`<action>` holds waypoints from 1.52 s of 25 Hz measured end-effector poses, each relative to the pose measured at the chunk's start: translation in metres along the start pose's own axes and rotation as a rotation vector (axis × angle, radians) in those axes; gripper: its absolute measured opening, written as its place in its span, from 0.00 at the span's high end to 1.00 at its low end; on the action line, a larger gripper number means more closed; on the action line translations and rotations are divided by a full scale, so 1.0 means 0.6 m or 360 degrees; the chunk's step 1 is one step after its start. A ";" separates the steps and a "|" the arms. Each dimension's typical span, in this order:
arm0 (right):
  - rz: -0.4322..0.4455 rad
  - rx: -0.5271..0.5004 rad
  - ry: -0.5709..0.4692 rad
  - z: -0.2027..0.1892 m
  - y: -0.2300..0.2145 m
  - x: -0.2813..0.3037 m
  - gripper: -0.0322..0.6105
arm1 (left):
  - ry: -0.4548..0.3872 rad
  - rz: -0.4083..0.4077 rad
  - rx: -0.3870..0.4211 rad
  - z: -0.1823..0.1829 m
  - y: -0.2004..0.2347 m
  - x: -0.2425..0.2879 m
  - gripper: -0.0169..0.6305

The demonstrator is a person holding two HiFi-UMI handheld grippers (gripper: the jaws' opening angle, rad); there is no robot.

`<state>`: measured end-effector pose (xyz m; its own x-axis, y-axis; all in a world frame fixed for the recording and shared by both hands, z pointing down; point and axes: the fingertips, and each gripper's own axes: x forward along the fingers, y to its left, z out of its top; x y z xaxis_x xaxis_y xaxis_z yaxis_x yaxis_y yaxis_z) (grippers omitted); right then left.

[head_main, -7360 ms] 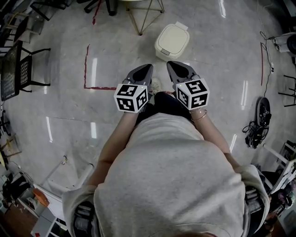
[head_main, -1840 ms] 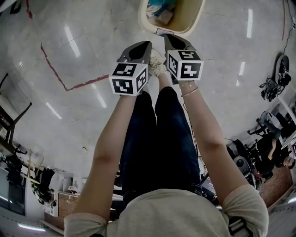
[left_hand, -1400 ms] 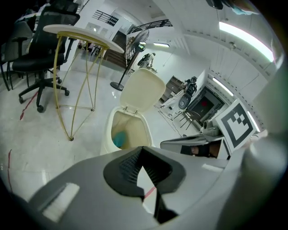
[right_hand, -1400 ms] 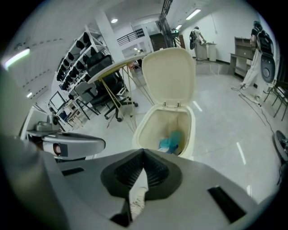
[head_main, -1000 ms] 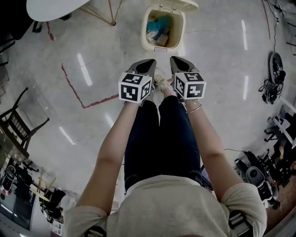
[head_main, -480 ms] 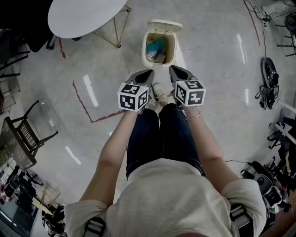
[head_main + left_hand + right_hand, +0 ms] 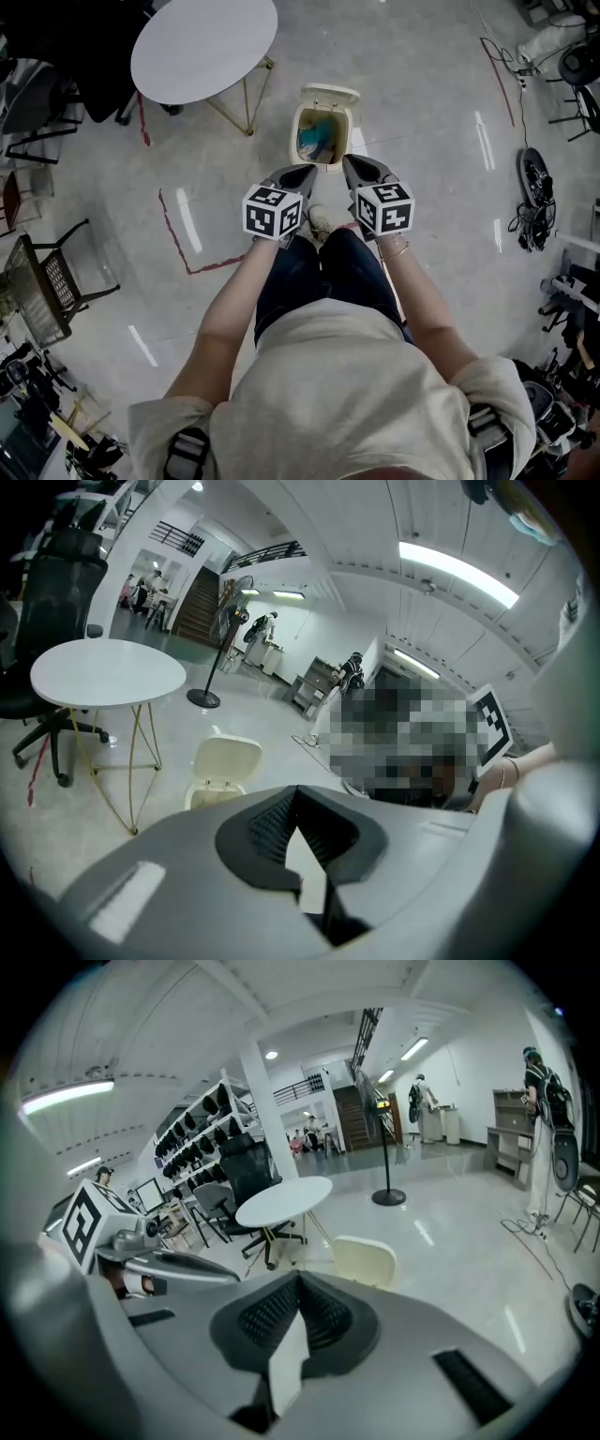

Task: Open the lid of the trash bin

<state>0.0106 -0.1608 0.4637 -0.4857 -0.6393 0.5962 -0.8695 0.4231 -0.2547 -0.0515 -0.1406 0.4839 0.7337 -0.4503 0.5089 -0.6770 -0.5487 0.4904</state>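
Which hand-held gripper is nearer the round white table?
Left. In the head view the left hand-held gripper sits below and right of the round white table; the right hand-held gripper is farther right, beside the left one.

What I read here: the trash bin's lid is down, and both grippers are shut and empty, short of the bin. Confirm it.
The lid is up, not down: the head view shows the trash bin open with rubbish inside, and the left gripper view shows the lid standing upright. The rest holds: left gripper and right gripper are shut and empty, short of the bin.
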 end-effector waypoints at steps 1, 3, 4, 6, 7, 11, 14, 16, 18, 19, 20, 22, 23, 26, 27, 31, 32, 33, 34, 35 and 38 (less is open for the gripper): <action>0.0012 -0.0010 -0.0024 0.014 0.000 -0.004 0.94 | -0.0031 0.0020 -0.0002 0.012 -0.001 -0.004 0.96; 0.0036 -0.0031 -0.0071 0.040 -0.001 -0.014 0.94 | -0.0085 0.0061 0.0015 0.036 -0.005 -0.011 0.96; 0.0047 -0.0047 -0.0091 0.050 0.000 -0.020 0.94 | -0.0097 0.0078 0.0036 0.046 -0.011 -0.014 0.96; 0.0061 -0.0075 -0.0118 0.064 0.004 -0.033 0.94 | -0.0097 0.0104 0.0095 0.060 -0.024 -0.023 0.96; 0.0064 -0.0083 -0.0128 0.070 0.007 -0.038 0.94 | -0.0103 0.0108 0.0121 0.068 -0.031 -0.030 0.96; 0.0087 -0.0114 -0.0184 0.097 0.022 -0.055 0.94 | -0.0203 0.0092 0.0177 0.111 -0.055 -0.056 0.96; 0.0121 -0.0154 -0.0244 0.119 0.031 -0.075 0.94 | -0.0268 0.0150 0.0251 0.136 -0.068 -0.060 0.96; 0.0137 -0.0180 -0.0293 0.138 0.041 -0.089 0.94 | -0.0302 0.0186 0.0283 0.148 -0.074 -0.066 0.96; 0.0156 -0.0209 -0.0330 0.155 0.053 -0.100 0.94 | -0.0341 0.0191 0.0279 0.160 -0.081 -0.079 0.96; 0.0168 -0.0220 -0.0347 0.163 0.058 -0.106 0.94 | -0.0361 0.0187 0.0278 0.167 -0.086 -0.085 0.96; 0.0181 -0.0231 -0.0363 0.171 0.063 -0.111 0.94 | -0.0379 0.0179 0.0283 0.173 -0.091 -0.092 0.96; 0.0201 -0.0251 -0.0398 0.184 0.071 -0.119 0.94 | -0.0408 0.0159 0.0303 0.185 -0.100 -0.105 0.96; 0.0206 -0.0259 -0.0411 0.188 0.075 -0.122 0.94 | -0.0423 0.0153 0.0315 0.190 -0.103 -0.111 0.96; 0.0217 -0.0277 -0.0419 0.190 0.083 -0.126 0.94 | -0.0456 0.0164 0.0342 0.198 -0.107 -0.128 0.96; 0.0221 -0.0284 -0.0418 0.189 0.086 -0.127 0.94 | -0.0461 0.0173 0.0343 0.197 -0.107 -0.132 0.96; 0.0223 -0.0294 -0.0402 0.180 0.087 -0.131 0.94 | -0.0496 0.0230 0.0368 0.192 -0.101 -0.133 0.96; 0.0224 -0.0293 -0.0397 0.177 0.088 -0.132 0.94 | -0.0506 0.0238 0.0386 0.190 -0.100 -0.133 0.96; 0.0224 -0.0292 -0.0394 0.174 0.090 -0.134 0.94 | -0.0508 0.0237 0.0398 0.188 -0.100 -0.132 0.96; 0.0225 -0.0295 -0.0392 0.171 0.091 -0.136 0.94 | -0.0504 0.0233 0.0404 0.186 -0.101 -0.132 0.96; 0.0224 -0.0299 -0.0391 0.169 0.093 -0.137 0.94 | -0.0498 0.0231 0.0405 0.184 -0.101 -0.132 0.96; 0.0229 -0.0299 -0.0399 0.165 0.095 -0.138 0.94 | -0.0480 0.0229 0.0358 0.175 -0.100 -0.130 0.96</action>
<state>-0.0076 -0.1474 0.3242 -0.6293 -0.6925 0.3528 -0.7702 0.6162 -0.1643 -0.0619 -0.1465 0.3403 0.6390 -0.7021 0.3141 -0.7691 -0.5903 0.2452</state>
